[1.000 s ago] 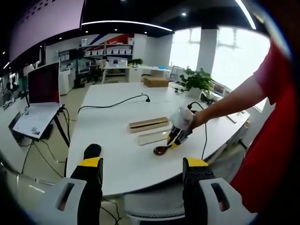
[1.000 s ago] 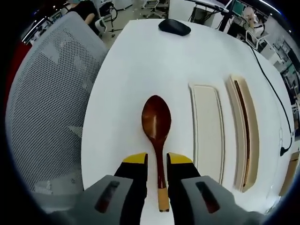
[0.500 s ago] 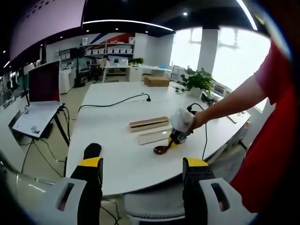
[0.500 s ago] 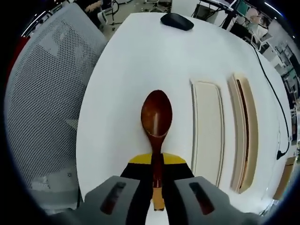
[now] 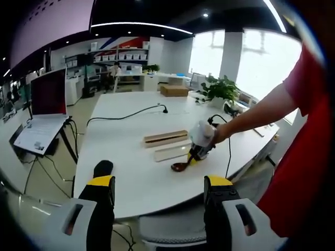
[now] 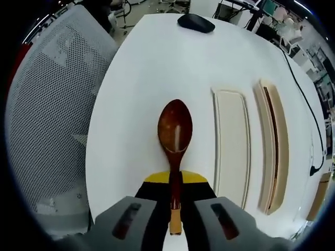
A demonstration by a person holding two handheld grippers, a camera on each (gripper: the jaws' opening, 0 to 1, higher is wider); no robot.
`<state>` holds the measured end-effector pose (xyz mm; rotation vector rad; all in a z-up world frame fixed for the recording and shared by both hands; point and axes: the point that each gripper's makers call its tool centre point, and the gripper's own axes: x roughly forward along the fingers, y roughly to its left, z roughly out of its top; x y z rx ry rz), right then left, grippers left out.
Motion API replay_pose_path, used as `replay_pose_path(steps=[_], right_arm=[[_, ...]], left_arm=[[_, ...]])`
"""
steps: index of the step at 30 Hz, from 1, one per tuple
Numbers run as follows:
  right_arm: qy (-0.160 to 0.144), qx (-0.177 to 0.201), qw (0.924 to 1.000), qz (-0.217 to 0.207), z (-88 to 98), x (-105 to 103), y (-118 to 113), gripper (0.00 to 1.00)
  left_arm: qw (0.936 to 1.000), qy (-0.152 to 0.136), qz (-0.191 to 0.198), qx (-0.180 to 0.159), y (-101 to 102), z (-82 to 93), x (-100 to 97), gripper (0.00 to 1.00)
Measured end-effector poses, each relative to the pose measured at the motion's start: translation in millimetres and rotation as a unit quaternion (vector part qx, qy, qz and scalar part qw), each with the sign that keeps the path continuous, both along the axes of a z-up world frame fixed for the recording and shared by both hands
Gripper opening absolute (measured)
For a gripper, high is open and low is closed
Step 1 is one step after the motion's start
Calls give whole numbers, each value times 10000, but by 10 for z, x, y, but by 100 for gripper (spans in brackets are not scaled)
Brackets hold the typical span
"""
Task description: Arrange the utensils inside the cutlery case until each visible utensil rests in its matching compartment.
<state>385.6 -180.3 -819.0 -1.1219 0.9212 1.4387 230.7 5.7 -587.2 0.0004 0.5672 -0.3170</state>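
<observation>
R gripper (image 6: 175,180): my jaws pinched on spoon (image 6: 175,130) handle, bowl at 12.
L gripper (image 5: 159,191): jaws wide, nothing between, off table (image 5: 125,180) edge.
Lid (image 6: 231,144): flat, 2 o'clock of spoon.
Case (image 6: 273,151): just beyond lid.
Mouse (image 6: 195,23): far, 12.

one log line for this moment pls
right tongs: shut on wooden spoon by its handle, bowl forward | left tongs: open, held back off the table | cutlery case and lid: right of spoon

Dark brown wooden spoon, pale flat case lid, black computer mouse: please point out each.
Dark brown wooden spoon (image 6: 175,125): right gripper view, bowl.
Pale flat case lid (image 6: 231,141): right gripper view, top face.
Black computer mouse (image 6: 195,22): right gripper view, back.
</observation>
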Motion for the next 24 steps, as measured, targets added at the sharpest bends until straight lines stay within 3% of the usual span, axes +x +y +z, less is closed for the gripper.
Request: replay_pose_path(steps=[9,24], right_arm=[[-95,157,9998,-80,313,123,102,1],[-82,75,9999,-58,412,209,-6,1]], left_arm=[[10000,-39,-11,-19,-10,16,10,70],[9999,-4,-139,33,-37,29,34,70]])
